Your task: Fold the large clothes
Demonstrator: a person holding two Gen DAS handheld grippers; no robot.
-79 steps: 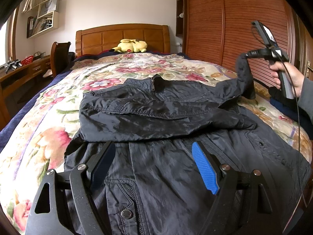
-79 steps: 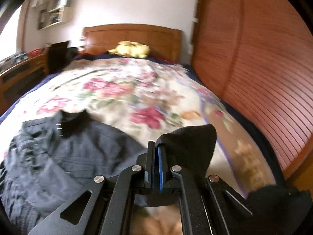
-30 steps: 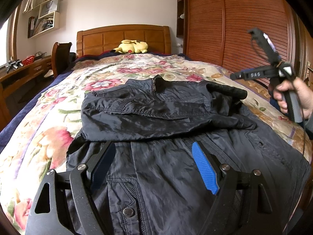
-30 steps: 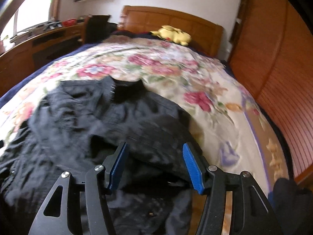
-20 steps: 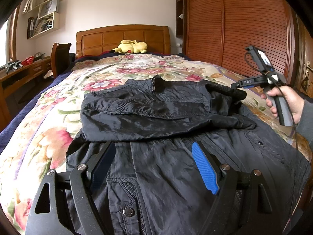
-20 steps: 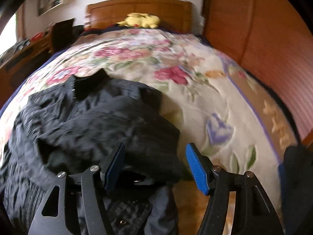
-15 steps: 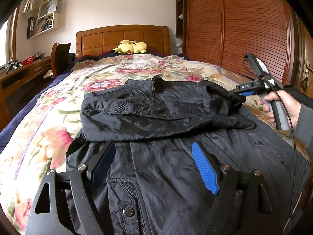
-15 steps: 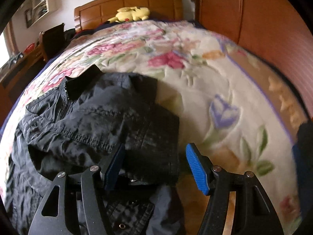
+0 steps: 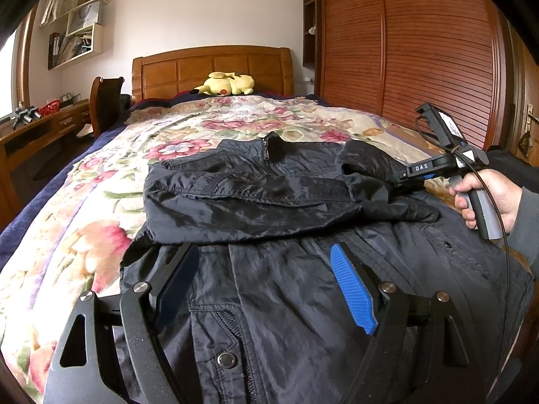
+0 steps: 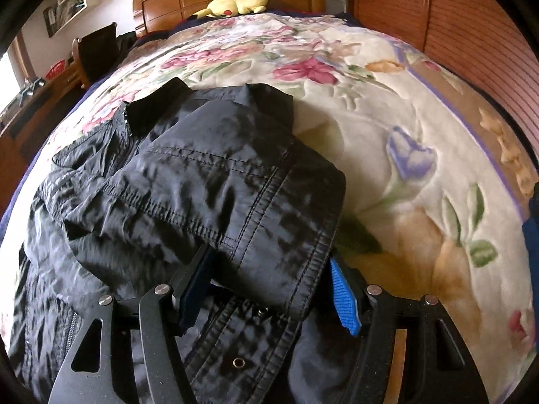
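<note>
Room: bedroom with a wooden headboard point(image 9: 212, 67), slatted wooden wardrobe doors point(image 9: 421, 50), a wall shelf point(image 9: 75, 38) and a desk point(image 9: 37, 128) along the left side.
Bed: floral blanket point(image 9: 84, 202) covers it; a yellow plush toy point(image 9: 227, 84) lies against the headboard.
Jacket: black jacket point(image 9: 269, 269) lies spread on the blanket, collar toward the headboard, both sleeves folded across the chest.
Left gripper: left gripper point(image 9: 266, 286) hovers over the jacket's lower front, jaws wide apart, nothing between them.
Right gripper: right gripper point(image 10: 269, 289) sits low at the jacket's right shoulder; its jaws are closing around the folded sleeve point(image 10: 252, 202), pads not yet pressing the cloth.
Hand: a hand point(image 9: 485, 198) in a grey sleeve grips the right gripper's handle.
</note>
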